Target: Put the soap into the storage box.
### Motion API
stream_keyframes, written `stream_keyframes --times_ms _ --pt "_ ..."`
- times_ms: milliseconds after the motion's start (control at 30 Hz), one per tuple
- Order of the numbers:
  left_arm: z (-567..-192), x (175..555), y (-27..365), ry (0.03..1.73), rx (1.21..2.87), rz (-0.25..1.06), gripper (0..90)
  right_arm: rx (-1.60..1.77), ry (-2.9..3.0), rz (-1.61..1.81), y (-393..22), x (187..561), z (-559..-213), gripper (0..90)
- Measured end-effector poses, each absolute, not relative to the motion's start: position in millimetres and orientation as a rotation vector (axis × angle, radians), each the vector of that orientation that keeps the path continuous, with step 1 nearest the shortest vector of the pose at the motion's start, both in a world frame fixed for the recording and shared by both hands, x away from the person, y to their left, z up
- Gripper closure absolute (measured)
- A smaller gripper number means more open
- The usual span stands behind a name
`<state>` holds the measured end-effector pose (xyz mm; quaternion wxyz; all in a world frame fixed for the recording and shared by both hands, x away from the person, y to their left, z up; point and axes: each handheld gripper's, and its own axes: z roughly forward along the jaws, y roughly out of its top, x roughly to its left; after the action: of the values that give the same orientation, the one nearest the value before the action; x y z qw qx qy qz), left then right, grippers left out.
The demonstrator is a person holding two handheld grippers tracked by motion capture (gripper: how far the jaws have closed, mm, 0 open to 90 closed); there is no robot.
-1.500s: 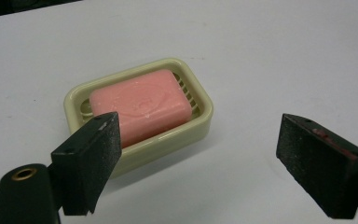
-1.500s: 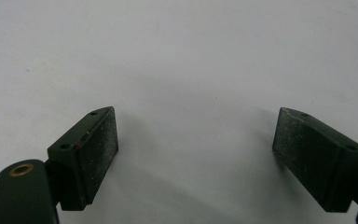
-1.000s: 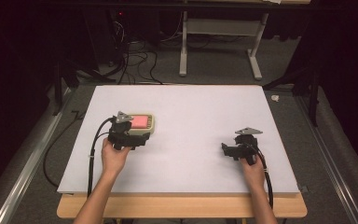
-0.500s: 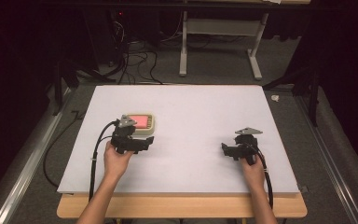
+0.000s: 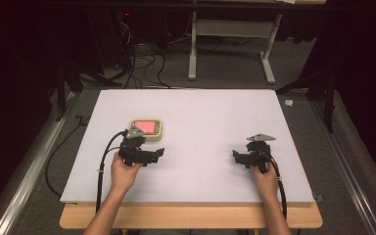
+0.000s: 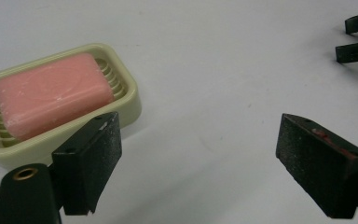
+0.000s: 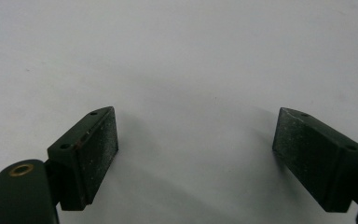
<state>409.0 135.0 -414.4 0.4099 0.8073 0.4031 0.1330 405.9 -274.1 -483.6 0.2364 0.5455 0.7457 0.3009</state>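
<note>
So there's a pink soap bar sitting in a cream soap dish with a ribbed bottom, rounded corners all round. The bar is looking a bit chalky on top, with pale scuffs along its edges, and it's filling most of the dish. In the high view the dish is lying on the white surface at about 10 o'clock from the middle, just beyond the left tongs. Those left tongs are standing wide open with nothing between the pads; the dish is sitting off at their 10 o'clock. The right tongs are also gaping open over bare surface, resting at about 4 o'clock, well apart from the dish.
</note>
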Motion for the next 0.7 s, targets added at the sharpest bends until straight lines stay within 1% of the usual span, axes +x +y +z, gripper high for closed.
stream_keyframes --times_ms 467,700 --pt "-421 403 128 0.994 2.038 0.295 15.0 1.498 2.044 0.825 -274 406 -484 14.7" --pt "-425 401 122 0.972 2.071 0.277 15.0 1.498 2.044 0.826 -274 406 -484 14.7"
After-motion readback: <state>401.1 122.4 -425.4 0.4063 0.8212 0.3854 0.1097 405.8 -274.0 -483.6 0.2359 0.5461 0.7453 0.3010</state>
